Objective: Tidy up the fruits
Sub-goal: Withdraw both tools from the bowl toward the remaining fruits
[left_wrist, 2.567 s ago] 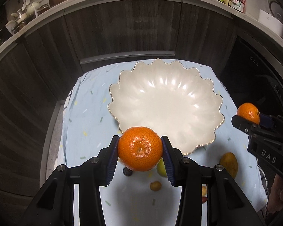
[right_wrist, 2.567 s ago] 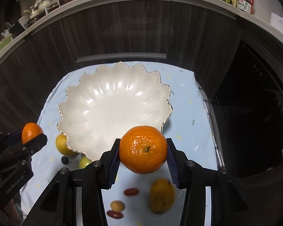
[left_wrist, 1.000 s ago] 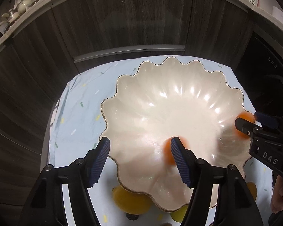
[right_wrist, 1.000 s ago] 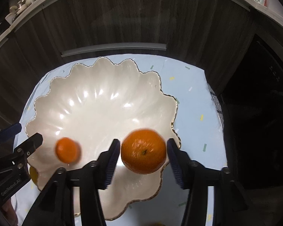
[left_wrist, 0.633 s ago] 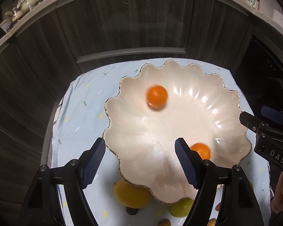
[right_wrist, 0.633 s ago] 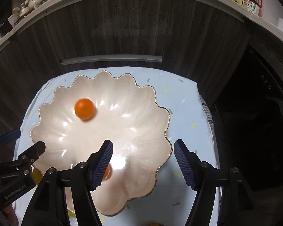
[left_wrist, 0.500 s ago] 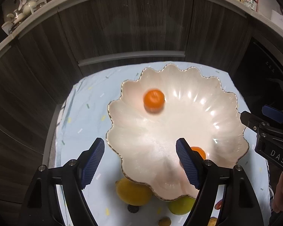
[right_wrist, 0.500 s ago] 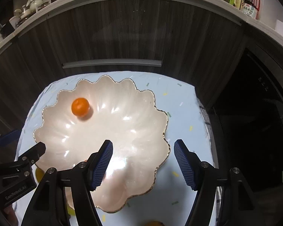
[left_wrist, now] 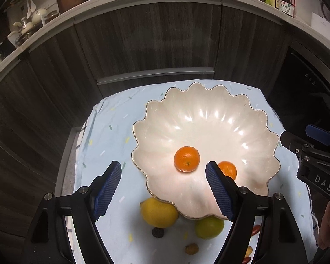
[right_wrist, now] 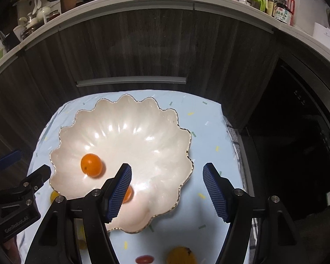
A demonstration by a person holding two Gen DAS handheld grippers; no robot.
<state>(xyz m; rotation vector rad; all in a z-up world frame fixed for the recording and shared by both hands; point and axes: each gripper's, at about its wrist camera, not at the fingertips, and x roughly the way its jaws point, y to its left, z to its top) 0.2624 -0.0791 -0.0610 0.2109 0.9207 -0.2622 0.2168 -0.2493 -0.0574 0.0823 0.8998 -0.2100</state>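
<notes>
A white scalloped bowl (left_wrist: 198, 121) with a gold rim sits on a pale blue cloth. Two oranges lie inside it near the front: one (left_wrist: 187, 158) in the middle, the other (left_wrist: 227, 169) partly behind my left gripper's right finger. My left gripper (left_wrist: 164, 189) hangs open above the bowl's near rim with nothing between its pads. In the right wrist view the bowl (right_wrist: 132, 132) holds one orange (right_wrist: 91, 165) at its left; the second orange (right_wrist: 128, 194) peeks out behind a finger. My right gripper (right_wrist: 167, 189) is open and empty over the bowl's near right rim.
In front of the bowl on the cloth (left_wrist: 103, 145) lie a lemon (left_wrist: 158, 212), a green lime (left_wrist: 209, 227), a small dark fruit (left_wrist: 158, 232) and a small brown one (left_wrist: 191, 248). A red fruit (right_wrist: 144, 259) and a yellow-orange fruit (right_wrist: 181, 255) lie nearer. Dark cabinet fronts rise behind.
Both grippers let go of their oranges, which now lie in the bowl. One orange rolled from the far part to the near middle. Both grippers rose and drew back.
</notes>
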